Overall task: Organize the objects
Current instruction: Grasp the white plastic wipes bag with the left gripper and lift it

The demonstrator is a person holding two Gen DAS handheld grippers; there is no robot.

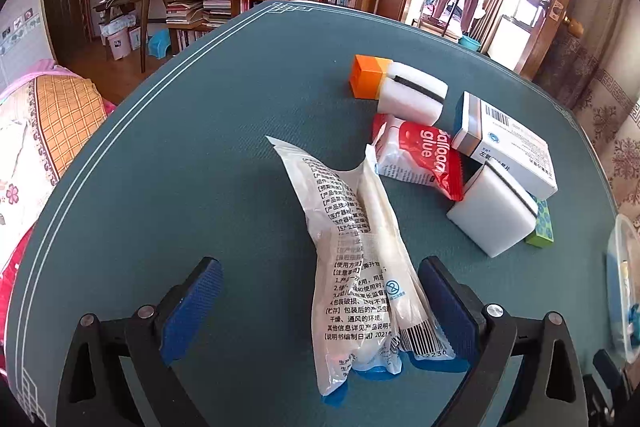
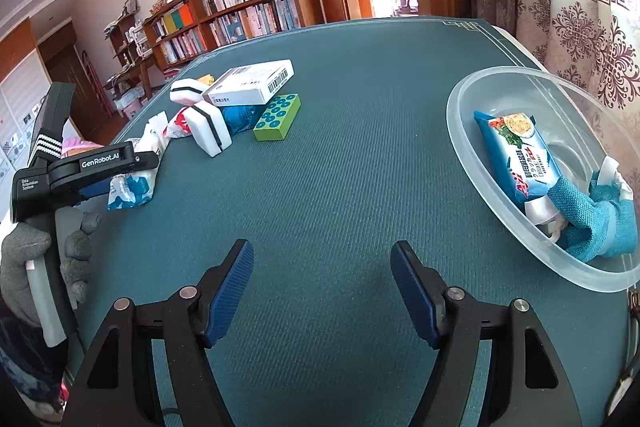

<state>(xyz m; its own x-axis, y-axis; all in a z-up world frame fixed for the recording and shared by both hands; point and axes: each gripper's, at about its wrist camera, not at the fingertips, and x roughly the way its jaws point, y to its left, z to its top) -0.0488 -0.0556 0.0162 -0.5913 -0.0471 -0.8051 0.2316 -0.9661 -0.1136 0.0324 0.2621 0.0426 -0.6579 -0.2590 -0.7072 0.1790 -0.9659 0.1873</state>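
My left gripper [image 1: 320, 279] is open, its jaws set around the near end of a white printed plastic packet [image 1: 360, 267] lying on the green table mat [image 1: 180, 167]; the right pad touches it. Beyond lie a red balloon-glue pack [image 1: 420, 155], two white sponges [image 1: 412, 95] [image 1: 492, 211], a white medicine box [image 1: 508, 147], an orange block [image 1: 366, 75] and a green dotted block [image 1: 542, 227]. My right gripper [image 2: 322, 267] is open and empty over bare mat. The left gripper [image 2: 100, 167] also shows in the right wrist view, over the packet [image 2: 136, 183].
A clear plastic bowl [image 2: 472, 131] at the right holds a blue snack pack [image 2: 516, 155] and a teal cloth item [image 2: 592, 219]. The pile [image 2: 240, 107] sits mid-left. Bookshelves, a door and curtains stand beyond the table's edges.
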